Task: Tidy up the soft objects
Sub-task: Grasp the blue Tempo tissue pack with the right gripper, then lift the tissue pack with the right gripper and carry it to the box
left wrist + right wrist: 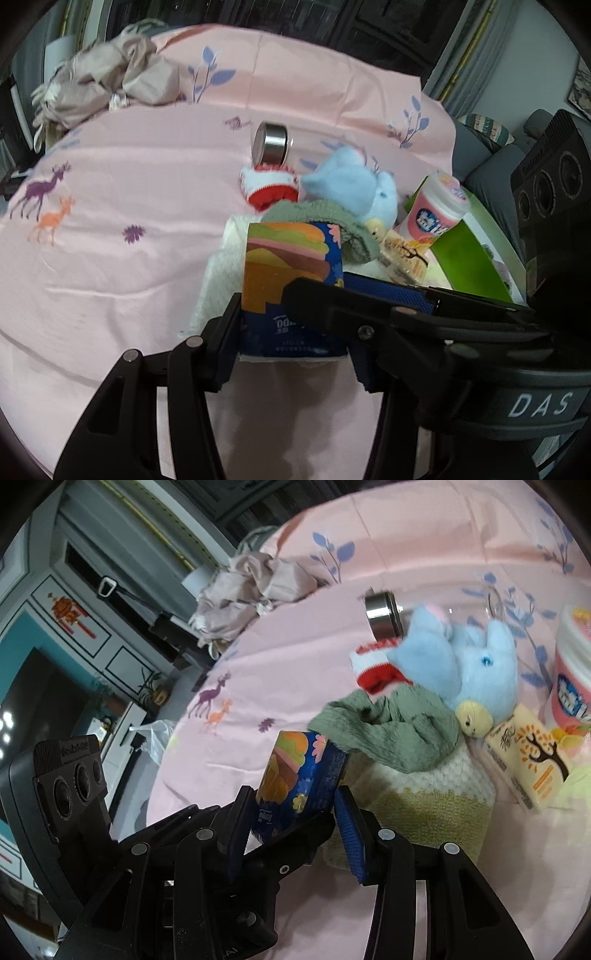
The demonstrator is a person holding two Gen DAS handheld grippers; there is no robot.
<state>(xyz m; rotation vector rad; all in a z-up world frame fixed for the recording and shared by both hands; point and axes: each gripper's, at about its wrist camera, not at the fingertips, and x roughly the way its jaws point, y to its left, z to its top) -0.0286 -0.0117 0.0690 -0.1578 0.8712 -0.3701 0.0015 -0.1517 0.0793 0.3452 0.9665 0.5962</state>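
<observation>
A crumpled beige cloth (107, 79) is lying at the far left of the pink sheet (110, 266) that is covering the surface, well apart from everything else. Nearer the middle, a blue tissue pack (291, 280) printed with a burger is standing on end, its long axis running roughly upright and tilting slightly, printed face towards the left wrist camera. Both tools are clamping it: the left hand-held gripper (295, 328) is pressing its pads on the pack's lower sides, and the right hand-held gripper (295, 812) is squeezing the same pack from the other side. Behind the pack a white and yellow towel (424, 794) is lying flat, with a green knitted cloth (391, 731) draped on it. Farther back a red and white sock (269, 184) is lying just beside a metal tin (271, 144) on its side. To the right a blue plush toy (354, 184) is resting, then a cream tissue packet (532, 760), a pink and white tub (439, 206) and a green box (469, 258).
</observation>
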